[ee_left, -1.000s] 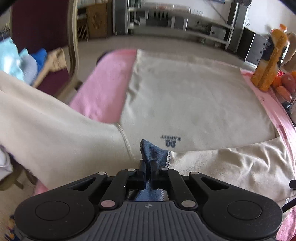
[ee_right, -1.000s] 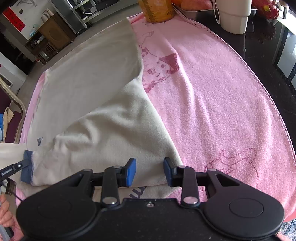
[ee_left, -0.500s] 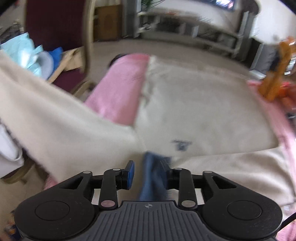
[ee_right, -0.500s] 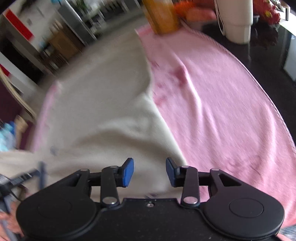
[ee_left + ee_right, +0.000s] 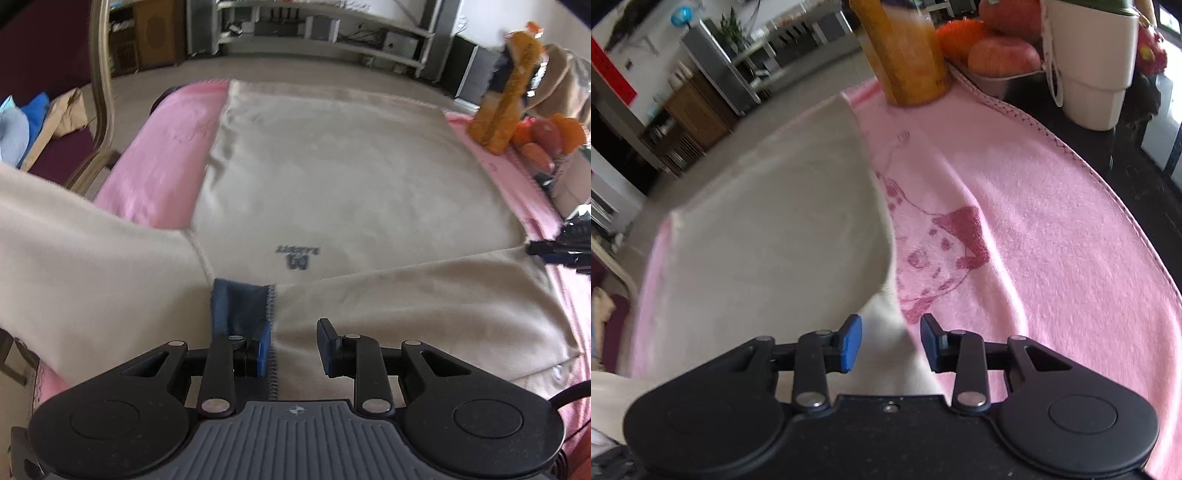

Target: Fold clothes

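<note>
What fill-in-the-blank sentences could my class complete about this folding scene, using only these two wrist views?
1. The cream garment lies on a ____ blanket.
2. The cuff near the left gripper is coloured ____.
3. Both the left gripper and the right gripper have their jaws ____.
4. The bottle standing on the blanket's far end holds an ____ liquid.

Missing words: pink; blue; open; orange

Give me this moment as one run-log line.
left gripper: open, above blue cuff | right gripper: open, over beige garment edge | sleeve lies folded across garment | pink blanket underneath
</note>
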`<action>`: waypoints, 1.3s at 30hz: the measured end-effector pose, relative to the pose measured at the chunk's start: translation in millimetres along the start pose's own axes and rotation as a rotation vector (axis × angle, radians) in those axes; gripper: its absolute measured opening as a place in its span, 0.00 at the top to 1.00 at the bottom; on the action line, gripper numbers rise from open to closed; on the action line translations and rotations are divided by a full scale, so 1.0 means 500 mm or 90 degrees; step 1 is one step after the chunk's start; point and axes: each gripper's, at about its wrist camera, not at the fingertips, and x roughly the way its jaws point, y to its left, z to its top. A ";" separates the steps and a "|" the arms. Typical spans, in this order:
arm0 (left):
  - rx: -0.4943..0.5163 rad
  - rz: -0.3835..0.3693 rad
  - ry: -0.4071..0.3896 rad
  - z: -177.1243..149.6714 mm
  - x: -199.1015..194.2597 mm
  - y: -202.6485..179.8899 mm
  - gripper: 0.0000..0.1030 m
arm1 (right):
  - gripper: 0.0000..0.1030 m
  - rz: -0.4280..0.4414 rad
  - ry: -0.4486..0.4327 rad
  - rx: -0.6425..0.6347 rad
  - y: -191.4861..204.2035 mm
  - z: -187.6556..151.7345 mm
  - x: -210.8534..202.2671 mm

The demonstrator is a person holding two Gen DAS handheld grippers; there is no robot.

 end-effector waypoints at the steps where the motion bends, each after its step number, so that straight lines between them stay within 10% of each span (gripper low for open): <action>1: 0.003 0.009 0.003 0.000 0.003 0.000 0.77 | 0.96 -0.007 -0.001 -0.009 0.002 0.000 0.007; 6: 0.020 0.051 0.019 0.000 0.018 0.001 0.73 | 1.00 -0.166 -0.081 -0.058 0.000 -0.002 0.006; 16: 0.001 -0.035 -0.009 0.006 0.004 -0.021 0.81 | 0.85 0.056 -0.053 0.076 -0.010 -0.060 -0.115; 24: 0.004 -0.150 -0.032 0.008 0.001 -0.068 0.81 | 0.79 0.286 0.103 0.052 0.082 -0.129 -0.033; 29: 0.042 -0.106 0.021 -0.001 0.045 -0.090 0.79 | 0.88 0.279 0.159 0.051 0.106 -0.137 0.018; 39: -0.075 -0.015 0.048 -0.042 -0.019 0.076 0.87 | 0.99 0.079 0.037 0.202 -0.092 -0.152 -0.111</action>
